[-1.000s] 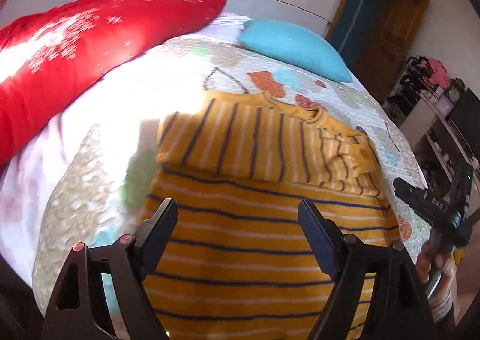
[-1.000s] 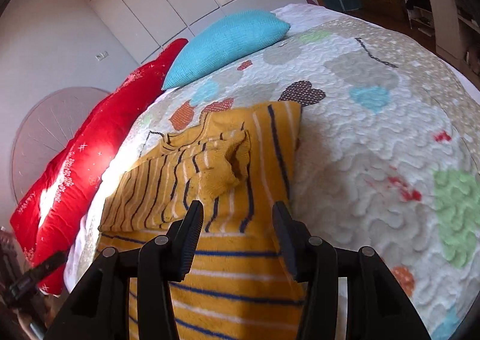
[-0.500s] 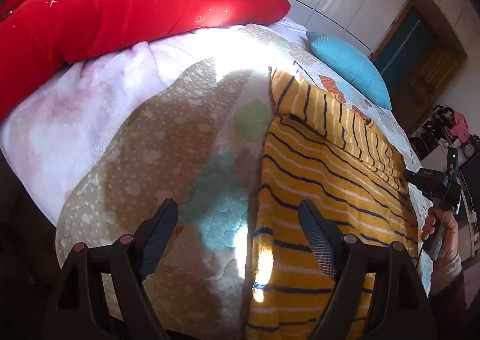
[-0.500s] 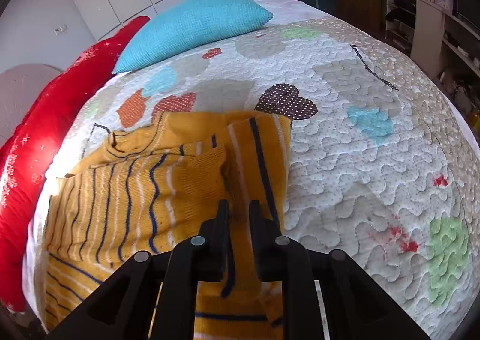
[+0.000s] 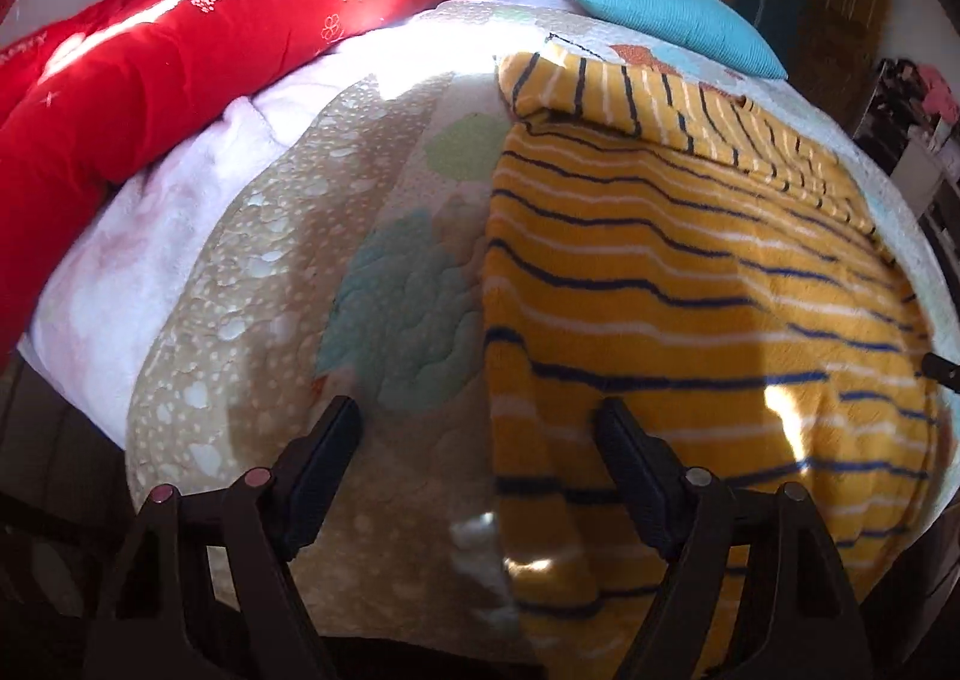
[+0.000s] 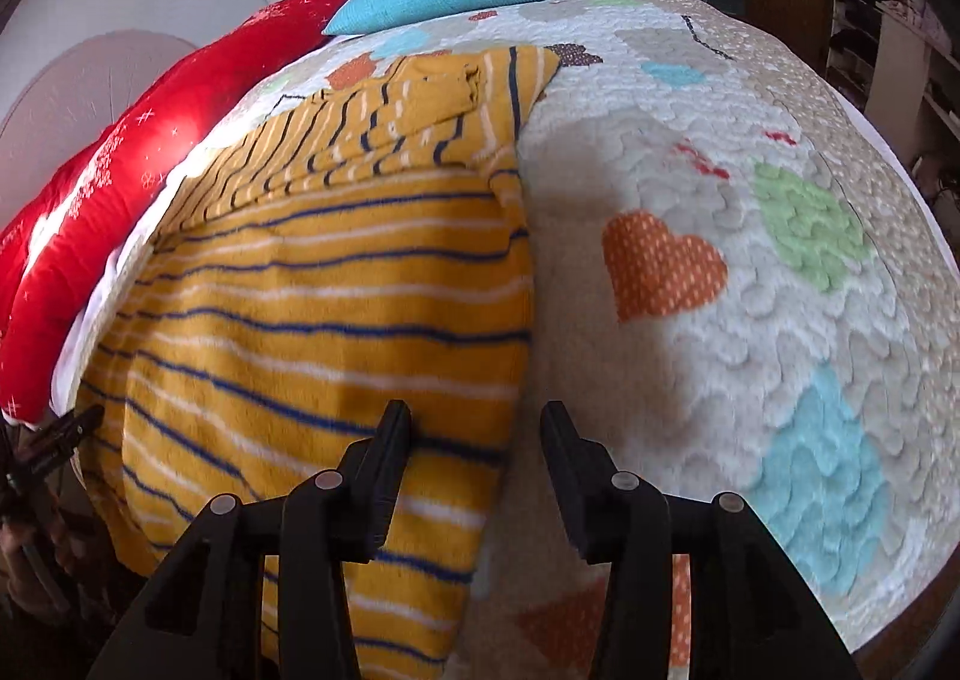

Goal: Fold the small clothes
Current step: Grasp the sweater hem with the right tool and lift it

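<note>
The fingers of the left gripper are standing wide apart and gripping nothing, hanging over the near left edge of the mustard-yellow fleece garment with navy and white stripes. That edge is running up between them: the right finger is lying over the fleece, the left finger over the bare quilted bedspread with pastel hearts and blobs. Beyond the left finger, a long red cushion with white snowflake print is lying along the bed's far side, and a turquoise knitted pillow is resting past the garment's folded-over top.

The fingers of the right gripper are partly apart and opening, with no cloth pinched. The garment's right edge is running between them: the left finger is sitting over the striped fleece, the right finger over the bedspread. Ahead of the fingers the top part of the garment is lying folded down across the body, its stripes crossing those below. Far to the left of these fingers, the left gripper is showing at the bed's edge.
</note>
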{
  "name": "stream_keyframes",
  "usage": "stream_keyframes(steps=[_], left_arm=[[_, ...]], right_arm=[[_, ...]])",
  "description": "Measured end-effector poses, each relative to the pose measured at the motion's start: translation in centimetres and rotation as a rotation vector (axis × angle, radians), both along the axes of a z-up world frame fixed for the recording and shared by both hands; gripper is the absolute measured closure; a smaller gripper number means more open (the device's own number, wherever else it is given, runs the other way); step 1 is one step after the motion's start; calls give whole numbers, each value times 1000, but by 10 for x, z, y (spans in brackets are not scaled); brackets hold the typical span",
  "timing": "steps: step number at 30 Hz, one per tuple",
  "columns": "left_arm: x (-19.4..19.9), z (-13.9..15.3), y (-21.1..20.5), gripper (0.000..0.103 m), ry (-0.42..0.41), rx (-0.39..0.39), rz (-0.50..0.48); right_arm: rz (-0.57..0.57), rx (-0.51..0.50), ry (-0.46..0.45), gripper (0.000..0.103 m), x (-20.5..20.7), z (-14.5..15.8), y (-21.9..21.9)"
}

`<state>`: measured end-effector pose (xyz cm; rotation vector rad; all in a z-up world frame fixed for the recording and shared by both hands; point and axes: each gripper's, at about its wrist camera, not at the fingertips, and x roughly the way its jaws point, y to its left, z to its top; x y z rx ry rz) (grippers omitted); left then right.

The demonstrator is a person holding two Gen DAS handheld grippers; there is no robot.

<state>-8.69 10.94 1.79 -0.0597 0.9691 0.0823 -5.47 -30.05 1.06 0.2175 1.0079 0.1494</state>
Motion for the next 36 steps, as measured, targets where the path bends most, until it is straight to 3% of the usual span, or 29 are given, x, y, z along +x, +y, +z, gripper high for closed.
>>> stream_keyframes(steps=[4,7,12,18,23,25,27,28,30,31,36], left_arm=[[-21,-3,26,22,20,-49,72],[-33,-4,44,32,9,-212,64],[-43,-3,32,32,-8,-389,-49],[-46,-23,1,32,30,-455,-140],[-55,-30,-3,32,51,-535,-149],[-57,-33,-3,45,67,-549,-132],[-56,-36,-3,87,95,-531,-101],[-55,-37,-2,89,109,-532,-90],[-55,-36,0,93,113,-544,-74],[-54,-35,-2,94,116,-533,-71],[-59,-15,-10,95,90,-476,-86]], right_arm=[[-3,29,-10,54,-35,-2,-2],[35,148,0,54,-54,-7,-5],[113,309,47,53,-77,-29,-1],[136,525,129,52,-87,-65,1],[160,553,139,51,-87,-68,16],[183,551,145,52,-85,-67,25],[211,538,150,52,-83,-66,36],[226,535,156,54,-83,-65,41],[245,522,171,70,-80,-67,50],[246,523,179,93,-79,-68,54],[247,560,155,94,-87,-56,51]])
